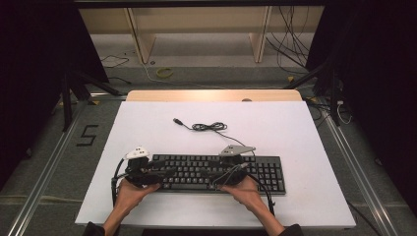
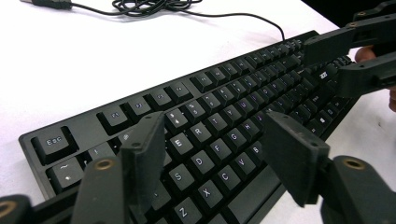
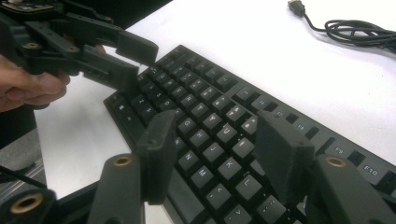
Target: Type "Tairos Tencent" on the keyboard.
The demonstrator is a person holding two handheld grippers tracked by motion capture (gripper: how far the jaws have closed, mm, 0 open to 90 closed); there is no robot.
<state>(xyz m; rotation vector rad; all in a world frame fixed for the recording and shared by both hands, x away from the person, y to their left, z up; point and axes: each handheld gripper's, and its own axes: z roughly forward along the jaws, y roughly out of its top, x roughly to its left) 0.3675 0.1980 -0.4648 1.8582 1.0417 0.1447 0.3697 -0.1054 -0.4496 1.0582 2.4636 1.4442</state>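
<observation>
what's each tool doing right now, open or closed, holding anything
Left tool: open, holding nothing, poised over the left end of the keyboard.
Right tool: open, holding nothing, poised over the keyboard's middle keys.

White table top (image 1: 147, 123) on a wooden board (image 1: 211, 95), set on grey floor (image 1: 206, 76). Pale wooden shelf frame (image 1: 196, 29) behind. Black curtains (image 1: 44, 59) at both sides, loose cables (image 1: 290, 44), metal rails (image 1: 44, 177), a yellow ring (image 1: 164, 73).
</observation>
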